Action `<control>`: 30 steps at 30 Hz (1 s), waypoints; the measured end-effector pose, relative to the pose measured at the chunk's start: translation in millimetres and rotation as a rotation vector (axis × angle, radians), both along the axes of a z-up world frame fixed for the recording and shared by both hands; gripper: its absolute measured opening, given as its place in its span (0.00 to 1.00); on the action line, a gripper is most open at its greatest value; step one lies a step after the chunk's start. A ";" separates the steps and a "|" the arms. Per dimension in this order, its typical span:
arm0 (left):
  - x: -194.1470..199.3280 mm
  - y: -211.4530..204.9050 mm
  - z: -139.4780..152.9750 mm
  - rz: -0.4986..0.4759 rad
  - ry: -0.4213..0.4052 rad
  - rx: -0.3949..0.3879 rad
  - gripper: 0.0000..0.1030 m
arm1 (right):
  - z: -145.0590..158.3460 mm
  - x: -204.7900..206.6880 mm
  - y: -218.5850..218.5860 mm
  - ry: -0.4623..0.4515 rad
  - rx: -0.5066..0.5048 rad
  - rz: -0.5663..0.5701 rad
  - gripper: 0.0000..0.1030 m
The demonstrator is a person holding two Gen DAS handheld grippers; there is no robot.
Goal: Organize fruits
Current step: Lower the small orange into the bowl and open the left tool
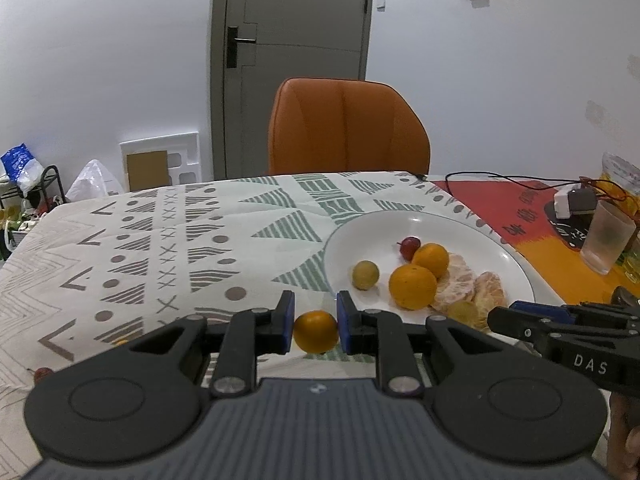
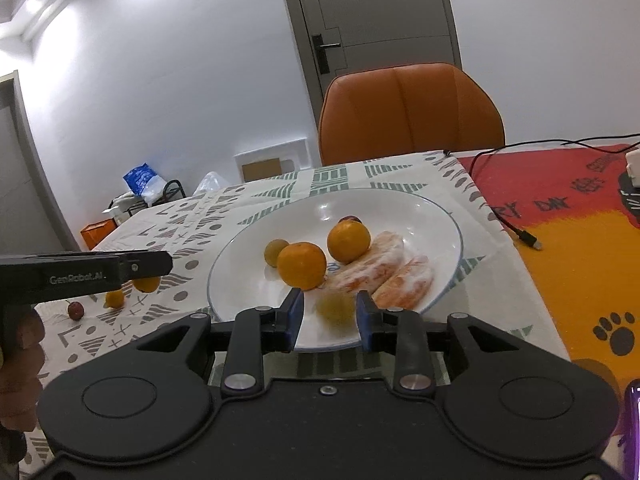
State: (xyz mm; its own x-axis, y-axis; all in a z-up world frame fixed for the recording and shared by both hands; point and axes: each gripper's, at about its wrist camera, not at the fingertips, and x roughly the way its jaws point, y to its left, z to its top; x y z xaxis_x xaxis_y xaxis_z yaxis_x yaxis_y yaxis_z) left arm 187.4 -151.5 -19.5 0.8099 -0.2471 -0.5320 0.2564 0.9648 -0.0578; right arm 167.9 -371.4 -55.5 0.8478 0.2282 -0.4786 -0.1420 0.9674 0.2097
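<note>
Two oranges, peeled segments, small fruits on white plate

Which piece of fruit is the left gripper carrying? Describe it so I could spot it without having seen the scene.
Start at the large white plate with a thin blue rim on the patterned tablecloth. Just off its near-left edge, the left gripper is shut on a small round orange citrus fruit. Unlike the two similar oranges on the plate, it sits between blue pads, outside the rim.
</note>
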 end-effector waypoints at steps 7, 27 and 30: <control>7.1 -14.5 0.4 -0.028 -0.001 0.012 0.20 | -0.7 -2.2 -8.6 0.000 0.017 -0.010 0.30; 17.0 -38.7 9.4 -0.067 -0.025 0.013 0.20 | 1.5 -5.6 -14.3 -0.012 0.027 -0.010 0.30; 16.1 -38.9 12.3 -0.067 -0.032 0.008 0.23 | 2.6 -6.5 -13.7 -0.013 0.025 -0.011 0.30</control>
State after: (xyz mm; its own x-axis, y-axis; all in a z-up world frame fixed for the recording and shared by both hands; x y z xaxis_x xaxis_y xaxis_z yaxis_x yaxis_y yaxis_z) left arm 203.5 -190.4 -7.3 0.8084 -0.2967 -0.5084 0.3218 0.9459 -0.0404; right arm 161.4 -385.2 -53.0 0.8566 0.2307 -0.4616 -0.1342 0.9633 0.2324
